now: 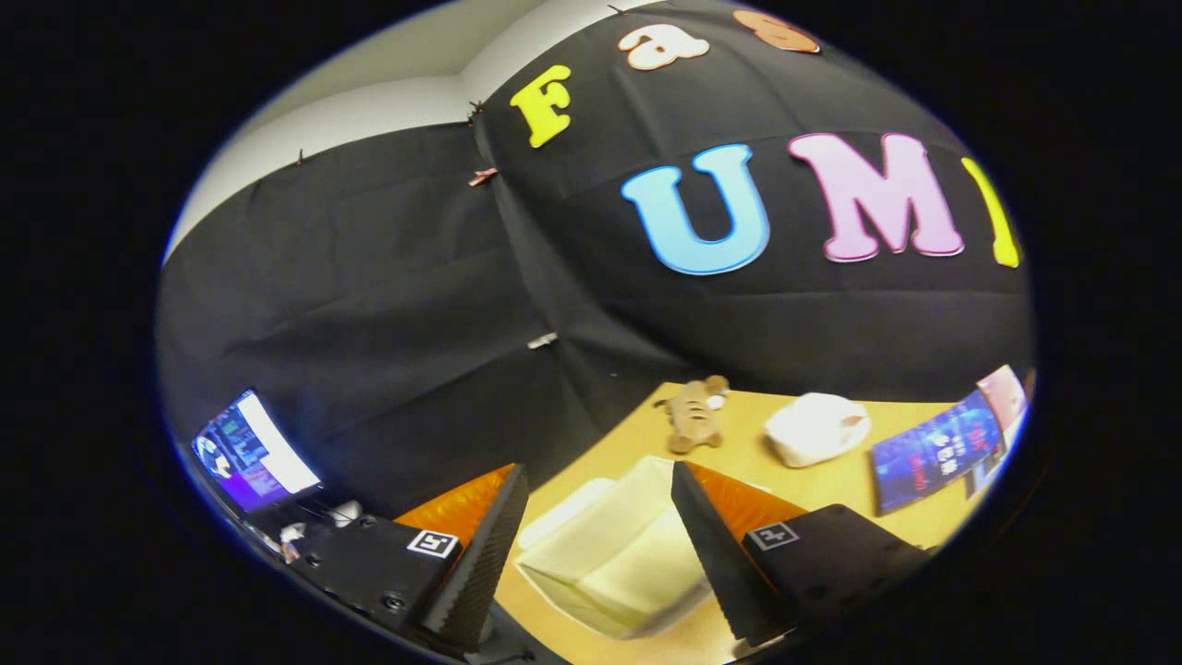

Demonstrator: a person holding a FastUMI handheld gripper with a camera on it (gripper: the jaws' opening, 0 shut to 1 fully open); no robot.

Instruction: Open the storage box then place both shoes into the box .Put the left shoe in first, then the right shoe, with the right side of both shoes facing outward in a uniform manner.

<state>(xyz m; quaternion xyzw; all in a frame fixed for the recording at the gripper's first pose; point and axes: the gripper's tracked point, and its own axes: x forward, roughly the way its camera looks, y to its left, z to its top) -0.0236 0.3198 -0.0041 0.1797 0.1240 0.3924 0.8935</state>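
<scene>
While you held the hand-held gripper (591, 545) spread and empty, the storage box (614, 554) sat between its fingers on the tabletop (831, 480); it looked light, stiff and likely slippery, so its lid edge seemed the best hold.

counter (836, 485): yellow-tan top
box (619, 554): cream, between the fingers
plush toy (694, 416): beyond the box
white shoe (817, 427): beside the toy
booklet (937, 448): near the shoe

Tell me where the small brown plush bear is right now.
In the gripper view, the small brown plush bear lies on the yellow wooden table beyond the open gripper, past the cream storage box and beside a white shoe.
</scene>
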